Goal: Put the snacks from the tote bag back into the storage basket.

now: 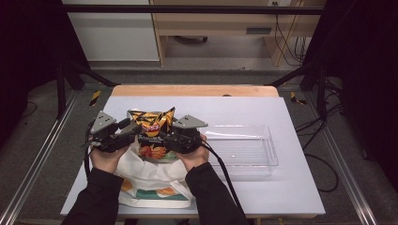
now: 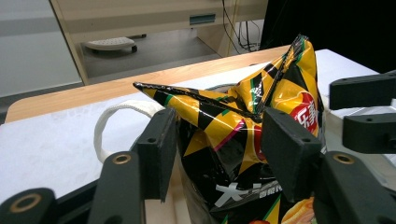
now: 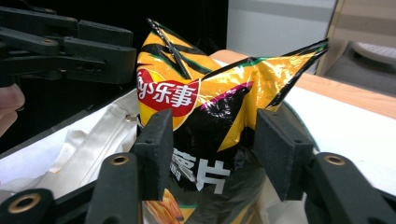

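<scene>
Chip bag (image 1: 152, 127): shiny, crinkly, yellow and black with a red logo, two pointy top corners sticking up. Standing in the mouth of a white cloth bag (image 1: 150, 176) on the bench (image 1: 281, 187), left of a clear plastic tray (image 1: 244, 150). Squeezed from both sides: left tongs (image 2: 219, 154) clamped on chip bag, right tongs (image 3: 212, 154) clamped on it too.

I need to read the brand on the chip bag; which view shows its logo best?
The right gripper view: the red logo on the chip bag faces the camera, whole and sharp. The left gripper view catches just its edge at the bag's side. In the high view it is a small red patch, unreadable.
</scene>
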`<state>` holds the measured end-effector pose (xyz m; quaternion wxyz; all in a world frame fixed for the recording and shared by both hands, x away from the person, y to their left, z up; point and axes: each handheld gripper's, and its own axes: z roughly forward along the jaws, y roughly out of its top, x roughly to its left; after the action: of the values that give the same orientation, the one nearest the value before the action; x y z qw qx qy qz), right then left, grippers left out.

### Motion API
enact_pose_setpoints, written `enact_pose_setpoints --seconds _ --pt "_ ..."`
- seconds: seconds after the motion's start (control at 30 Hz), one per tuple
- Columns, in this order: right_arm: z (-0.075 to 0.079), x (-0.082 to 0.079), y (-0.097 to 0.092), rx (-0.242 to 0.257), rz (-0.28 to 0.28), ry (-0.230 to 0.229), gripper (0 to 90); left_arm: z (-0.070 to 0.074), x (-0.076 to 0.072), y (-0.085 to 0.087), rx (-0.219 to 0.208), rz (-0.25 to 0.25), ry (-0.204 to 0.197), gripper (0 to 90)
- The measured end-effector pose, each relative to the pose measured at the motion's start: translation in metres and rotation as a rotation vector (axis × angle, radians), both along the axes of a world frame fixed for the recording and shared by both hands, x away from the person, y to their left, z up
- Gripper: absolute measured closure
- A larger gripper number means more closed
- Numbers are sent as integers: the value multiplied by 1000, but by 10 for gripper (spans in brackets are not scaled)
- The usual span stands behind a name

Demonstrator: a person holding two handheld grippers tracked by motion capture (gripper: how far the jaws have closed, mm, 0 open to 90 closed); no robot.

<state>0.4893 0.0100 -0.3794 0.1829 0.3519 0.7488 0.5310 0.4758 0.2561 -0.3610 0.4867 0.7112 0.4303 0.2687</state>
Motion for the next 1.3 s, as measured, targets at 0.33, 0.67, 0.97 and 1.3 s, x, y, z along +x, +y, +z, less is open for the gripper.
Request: enact_pose_setpoints --seconds 0.33,0.67,0.97,1.3 --pt "-8 5 6 -41 8 -3 546 -1 1 -1 -3 -5 4 486" --pt "-8 5 6 -99 -30 11 885 0 0 2 -24 -2 4 488" --pt "-8 -4 5 -138 -4 -38 900 1 4 5 -81 6 5 452" --pt "-9 -16 1 -155 19 -54 900 -4 7 0 -88 -2 63 577"
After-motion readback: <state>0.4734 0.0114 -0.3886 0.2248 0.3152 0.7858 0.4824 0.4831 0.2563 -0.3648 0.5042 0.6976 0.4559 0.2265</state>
